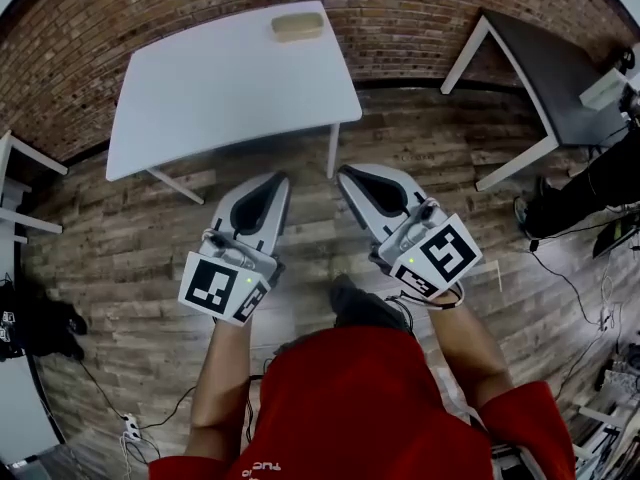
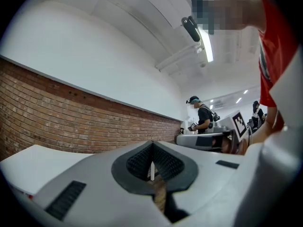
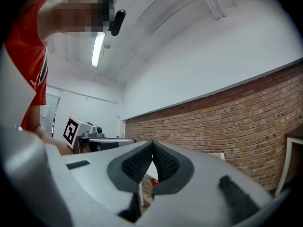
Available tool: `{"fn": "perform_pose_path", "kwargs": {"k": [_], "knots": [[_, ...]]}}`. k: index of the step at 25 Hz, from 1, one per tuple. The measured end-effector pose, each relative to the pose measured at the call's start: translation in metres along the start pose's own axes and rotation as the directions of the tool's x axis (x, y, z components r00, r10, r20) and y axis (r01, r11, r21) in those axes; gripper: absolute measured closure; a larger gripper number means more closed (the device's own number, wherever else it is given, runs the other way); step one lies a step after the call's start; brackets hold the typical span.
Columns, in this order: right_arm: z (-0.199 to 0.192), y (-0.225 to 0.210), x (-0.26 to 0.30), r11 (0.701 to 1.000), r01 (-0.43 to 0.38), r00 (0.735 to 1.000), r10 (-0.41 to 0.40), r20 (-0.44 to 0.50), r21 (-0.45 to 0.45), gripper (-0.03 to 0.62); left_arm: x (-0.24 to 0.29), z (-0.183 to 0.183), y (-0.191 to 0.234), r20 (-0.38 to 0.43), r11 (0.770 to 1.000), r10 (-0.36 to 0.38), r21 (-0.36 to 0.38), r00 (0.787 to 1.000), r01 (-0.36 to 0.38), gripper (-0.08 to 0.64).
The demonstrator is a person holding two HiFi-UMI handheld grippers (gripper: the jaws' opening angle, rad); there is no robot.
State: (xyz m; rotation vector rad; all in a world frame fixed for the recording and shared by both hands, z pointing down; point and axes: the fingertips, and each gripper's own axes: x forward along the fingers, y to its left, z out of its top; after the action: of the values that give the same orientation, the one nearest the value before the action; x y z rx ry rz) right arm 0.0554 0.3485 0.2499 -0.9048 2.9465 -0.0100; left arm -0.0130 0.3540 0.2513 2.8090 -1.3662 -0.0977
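While left gripper [image 1: 273, 180] and right gripper [image 1: 346, 174] are hovering, fingers together and empty, tan block [image 1: 297, 26] is lying far ahead on worktop [image 1: 230, 83]; likely soft, light; pinch long sides.

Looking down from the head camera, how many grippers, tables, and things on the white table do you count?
Grippers: 2 (left gripper, right gripper)
Tables: 2 (white table, dark table)
Things on the white table: 1 (tan block)
Total: 5
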Motion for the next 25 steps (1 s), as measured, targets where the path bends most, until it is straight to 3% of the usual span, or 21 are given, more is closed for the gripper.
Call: {"fn": "perform_pose_path", "kwargs": {"k": [12, 25], "knots": [[0.007, -0.146, 0.06, 0.998, -0.068, 0.998, 0.069, 0.011, -0.005, 0.561, 0.133, 0.004, 0.077, 0.001, 0.998, 0.069, 0.012, 0.998, -0.069, 0.546], [0.001, -0.217, 0.108, 0.997, -0.081, 0.997, 0.081, 0.012, 0.001, 0.561, 0.203, -0.005, 0.128, -0.009, 0.997, 0.072, 0.005, 0.997, -0.072, 0.546]]}}
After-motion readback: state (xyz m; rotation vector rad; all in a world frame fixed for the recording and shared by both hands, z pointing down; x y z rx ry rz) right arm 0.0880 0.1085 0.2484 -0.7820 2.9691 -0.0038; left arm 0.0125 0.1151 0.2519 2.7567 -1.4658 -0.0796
